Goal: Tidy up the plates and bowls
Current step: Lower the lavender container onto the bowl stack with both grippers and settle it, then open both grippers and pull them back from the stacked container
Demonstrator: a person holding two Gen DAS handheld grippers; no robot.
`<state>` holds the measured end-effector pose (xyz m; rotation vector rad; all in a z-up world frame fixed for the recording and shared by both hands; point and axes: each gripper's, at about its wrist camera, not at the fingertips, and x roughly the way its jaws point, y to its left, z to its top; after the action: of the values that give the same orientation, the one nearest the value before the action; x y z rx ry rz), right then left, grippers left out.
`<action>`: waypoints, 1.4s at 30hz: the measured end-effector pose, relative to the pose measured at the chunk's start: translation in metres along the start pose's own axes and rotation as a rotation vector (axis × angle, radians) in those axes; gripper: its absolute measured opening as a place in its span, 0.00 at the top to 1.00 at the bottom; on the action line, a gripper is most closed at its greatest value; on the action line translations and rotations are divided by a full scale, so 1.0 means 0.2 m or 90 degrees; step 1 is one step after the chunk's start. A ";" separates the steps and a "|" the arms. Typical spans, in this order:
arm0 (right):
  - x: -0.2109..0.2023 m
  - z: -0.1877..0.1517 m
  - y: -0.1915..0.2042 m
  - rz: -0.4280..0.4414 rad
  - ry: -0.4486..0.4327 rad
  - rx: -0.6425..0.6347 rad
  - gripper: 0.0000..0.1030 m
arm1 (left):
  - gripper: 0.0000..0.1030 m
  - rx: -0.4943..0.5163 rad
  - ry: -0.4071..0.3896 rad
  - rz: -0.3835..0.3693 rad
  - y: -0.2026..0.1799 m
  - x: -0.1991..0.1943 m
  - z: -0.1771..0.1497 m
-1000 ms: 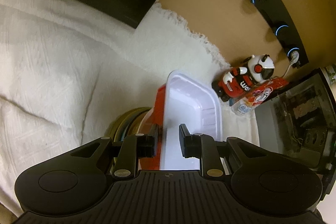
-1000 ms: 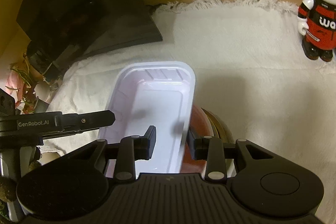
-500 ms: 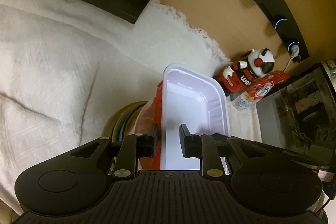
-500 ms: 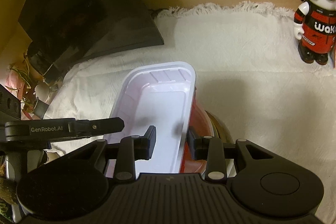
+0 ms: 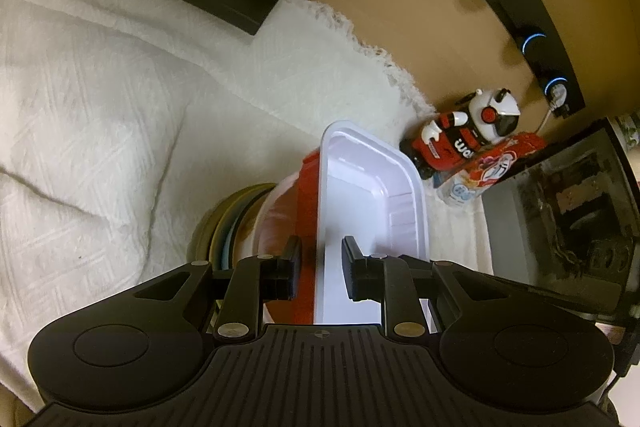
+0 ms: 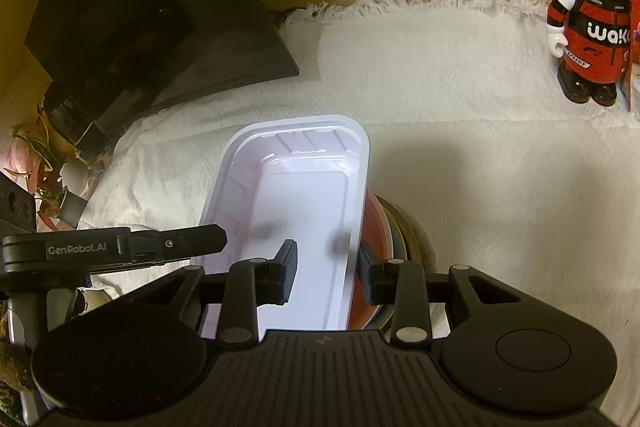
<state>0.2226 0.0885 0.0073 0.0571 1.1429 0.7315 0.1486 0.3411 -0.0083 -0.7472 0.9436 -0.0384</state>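
We hold the white tray by both long walls, left gripper and right gripper clamped narrow, over the plate stack at 5 o'clock. Uneven pull could twist it loose.

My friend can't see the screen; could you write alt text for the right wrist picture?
Black tongs grip the right wall of a white plastic tray held over a stack of plates on a white cloth. A toy robot stands far right; second tongs reach in from the left.
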 end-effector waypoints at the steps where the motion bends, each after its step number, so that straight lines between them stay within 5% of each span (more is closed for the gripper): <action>1: 0.01 0.00 0.00 -0.002 0.000 -0.001 0.68 | 0.77 0.002 -0.002 0.002 0.00 0.00 0.00; 11: -0.02 -0.02 0.04 -0.040 -0.043 0.002 0.68 | 0.77 0.041 -0.009 0.002 0.04 -0.05 0.04; 19: -0.11 -0.07 0.08 -0.069 -0.117 0.040 0.66 | 0.77 0.052 -0.070 -0.068 0.11 -0.14 0.10; 26: -0.18 -0.11 0.14 -0.084 -0.162 0.042 0.65 | 0.77 0.050 -0.135 -0.072 0.12 -0.28 0.04; 34: -0.41 -0.39 0.15 -0.087 -0.234 0.001 0.59 | 0.80 0.168 -0.261 -0.005 -0.09 -0.52 -0.42; 39: -0.50 -0.68 0.16 -0.108 -0.223 -0.044 0.52 | 0.85 0.266 -0.292 0.106 -0.35 -0.59 -0.86; 42: -0.52 -0.86 0.14 -0.103 -0.206 -0.062 0.52 | 0.85 0.267 -0.298 0.166 -0.43 -0.58 -1.09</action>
<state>0.0422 -0.0028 0.0268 0.0000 0.7918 0.6065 -0.0599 0.1929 0.0482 -0.2222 0.5485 0.1577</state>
